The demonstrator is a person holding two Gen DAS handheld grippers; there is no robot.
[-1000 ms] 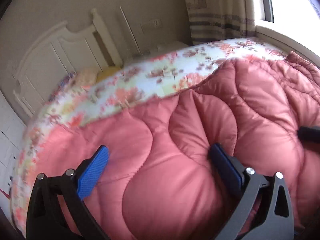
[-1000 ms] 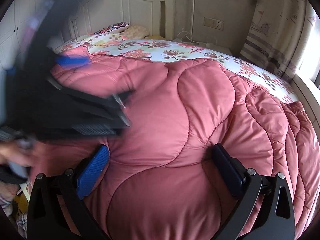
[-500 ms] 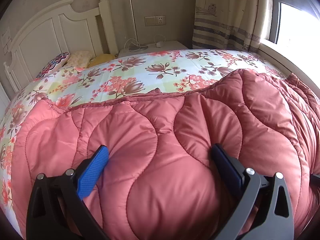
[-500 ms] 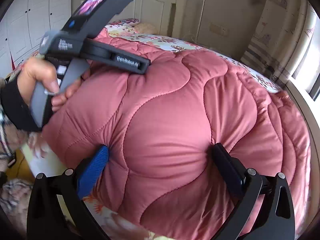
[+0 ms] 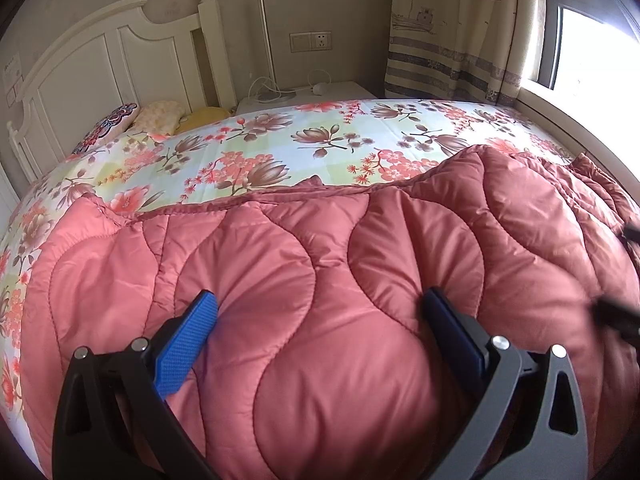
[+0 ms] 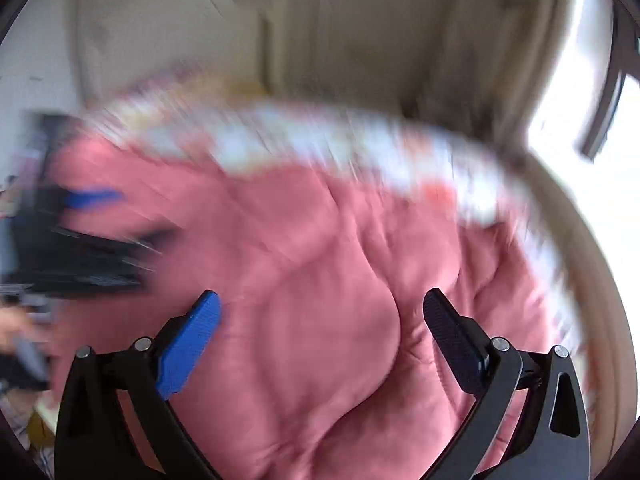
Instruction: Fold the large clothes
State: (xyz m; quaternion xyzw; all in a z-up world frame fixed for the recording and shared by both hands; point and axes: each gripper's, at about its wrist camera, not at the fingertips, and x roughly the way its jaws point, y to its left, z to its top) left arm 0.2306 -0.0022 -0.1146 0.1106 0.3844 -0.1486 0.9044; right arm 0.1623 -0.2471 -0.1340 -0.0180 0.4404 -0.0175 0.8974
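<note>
A large pink quilted coat [image 5: 320, 288] lies spread over the near part of the bed. My left gripper [image 5: 320, 304] is wide open, its blue fingers [image 5: 188, 340] pressed into a puffed fold of the coat between them. In the right wrist view, which is blurred by motion, my right gripper [image 6: 320, 304] is also wide open over the coat [image 6: 320, 320], fabric bulging between its fingers. The left gripper shows as a dark blur at the left edge of that view [image 6: 80, 248].
The bed has a floral sheet [image 5: 320, 148] and a white headboard [image 5: 112, 56] with small pillows [image 5: 160, 116]. A white nightstand [image 5: 320, 92] stands behind, a curtain [image 5: 460, 28] and window [image 5: 592, 48] at the right.
The left view has steadied and tilted up, showing more of the floral sheet. The right gripper is swinging fast, its view now blurred. Both stay wide open.
</note>
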